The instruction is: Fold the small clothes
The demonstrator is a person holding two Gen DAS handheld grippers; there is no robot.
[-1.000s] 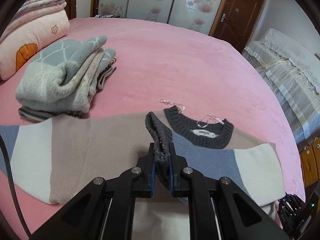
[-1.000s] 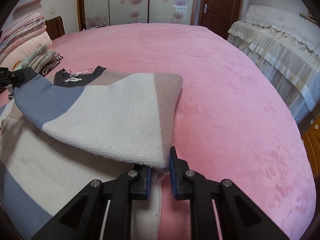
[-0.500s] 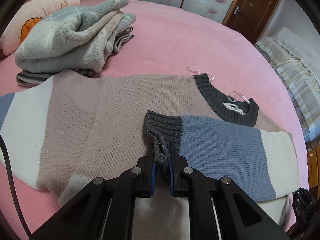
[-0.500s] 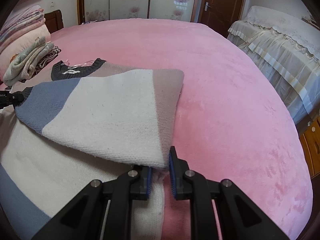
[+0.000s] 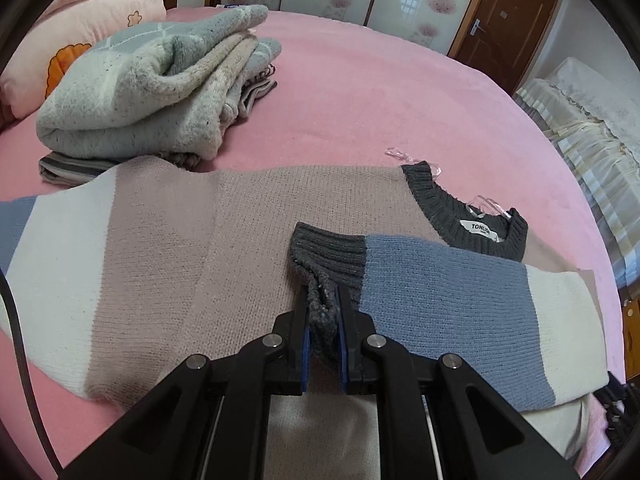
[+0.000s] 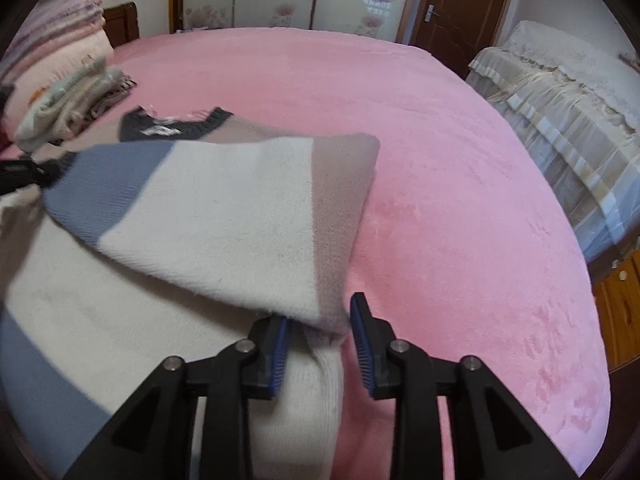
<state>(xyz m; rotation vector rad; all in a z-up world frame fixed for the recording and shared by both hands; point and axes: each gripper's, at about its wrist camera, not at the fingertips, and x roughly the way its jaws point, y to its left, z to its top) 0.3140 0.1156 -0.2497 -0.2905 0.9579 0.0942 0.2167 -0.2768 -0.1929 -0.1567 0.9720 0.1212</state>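
A striped knit sweater point(image 5: 168, 248) in beige, white, blue and dark grey lies flat on the pink bed point(image 5: 360, 92). Its right sleeve point(image 5: 448, 292) is folded across the chest. My left gripper point(image 5: 323, 300) is shut on that sleeve's dark grey cuff point(image 5: 328, 256), low over the beige chest. In the right wrist view the folded sleeve point(image 6: 224, 216) lies over the white body. My right gripper point(image 6: 320, 320) sits at the sweater's right side edge; its jaws are opening, with the fold of white knit still between them and a gap at the right pad.
A stack of folded grey-green sweaters point(image 5: 152, 88) sits at the back left, next to pink pillows point(image 5: 80, 28). A clear plastic hanger point(image 5: 484, 204) lies by the collar. A second bed with a cream cover point(image 6: 568, 104) stands to the right.
The left gripper came down with the cuff, laying the sleeve flat across the chest. The right gripper's jaws have spread apart around the side fold.
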